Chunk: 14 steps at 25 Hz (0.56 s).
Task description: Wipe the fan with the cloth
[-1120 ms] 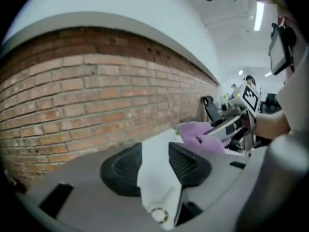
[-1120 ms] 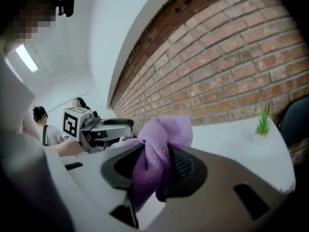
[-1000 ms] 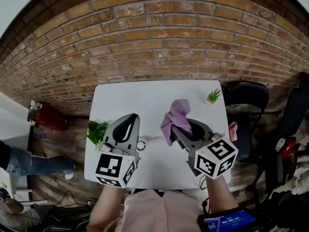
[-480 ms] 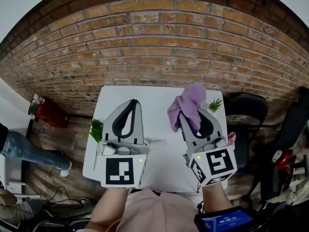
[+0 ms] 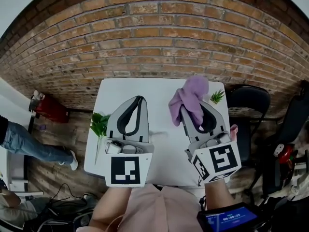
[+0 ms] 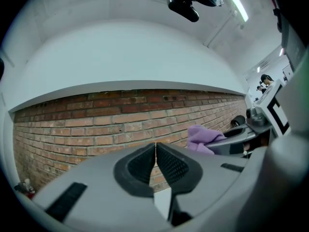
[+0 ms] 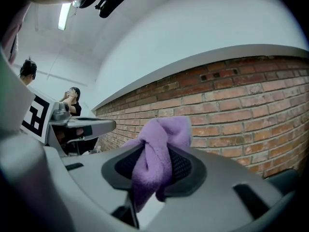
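My right gripper (image 5: 186,108) is shut on a purple cloth (image 5: 189,97) and holds it up above the white table (image 5: 159,151). In the right gripper view the cloth (image 7: 159,151) is bunched between the ribbed pads and hangs down over them. My left gripper (image 5: 139,99) is shut with nothing in it; its pads meet in the left gripper view (image 6: 155,154). Both grippers point level at the brick wall (image 5: 154,42), side by side. The left gripper view also shows the cloth (image 6: 204,136) off to the right. No fan shows in any view.
A leafy green plant (image 5: 99,124) sits at the table's left edge and a small one (image 5: 217,96) at its far right corner. A black chair (image 5: 249,100) stands right of the table. On the floor to the left are a red thing (image 5: 46,113) and a person's leg (image 5: 29,148).
Both grippers have risen off the table and levelled out toward the wall. The cloth went up with the right gripper.
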Tool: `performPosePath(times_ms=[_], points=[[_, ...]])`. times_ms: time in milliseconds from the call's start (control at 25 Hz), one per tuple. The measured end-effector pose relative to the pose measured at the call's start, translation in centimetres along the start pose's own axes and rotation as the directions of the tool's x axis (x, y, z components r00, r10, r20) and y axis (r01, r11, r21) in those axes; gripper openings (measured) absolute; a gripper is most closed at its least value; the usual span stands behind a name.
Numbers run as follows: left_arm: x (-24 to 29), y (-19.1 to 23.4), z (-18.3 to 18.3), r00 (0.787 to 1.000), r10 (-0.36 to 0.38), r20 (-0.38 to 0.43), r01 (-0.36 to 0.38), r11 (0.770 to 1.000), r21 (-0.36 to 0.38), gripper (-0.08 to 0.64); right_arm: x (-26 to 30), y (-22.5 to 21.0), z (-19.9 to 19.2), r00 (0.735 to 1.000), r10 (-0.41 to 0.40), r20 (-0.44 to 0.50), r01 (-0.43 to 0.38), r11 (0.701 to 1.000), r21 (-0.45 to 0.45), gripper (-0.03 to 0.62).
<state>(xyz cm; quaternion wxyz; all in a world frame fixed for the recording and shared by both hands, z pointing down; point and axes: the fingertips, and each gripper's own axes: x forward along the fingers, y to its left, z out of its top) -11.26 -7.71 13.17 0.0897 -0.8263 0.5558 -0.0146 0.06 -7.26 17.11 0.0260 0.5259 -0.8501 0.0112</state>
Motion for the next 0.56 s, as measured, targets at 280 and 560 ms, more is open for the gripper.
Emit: performPosePath(times_ms=[280,560], points=[[-0.06,-0.23,-0.23,1.0,-0.006,-0.008,0.007,1.0,0.015,0.017,0.13,0.23,-0.37,1.0,0.006,-0.008,-0.006,1.0,0.005,0.121],[0.18,-0.54,-0.17,1.0,-0.016,-0.003,0.016,0.999,0.031,0.017,0.26,0.14,-0.5,1.0,0.008,-0.01,-0.008,1.0,0.003,0.121]])
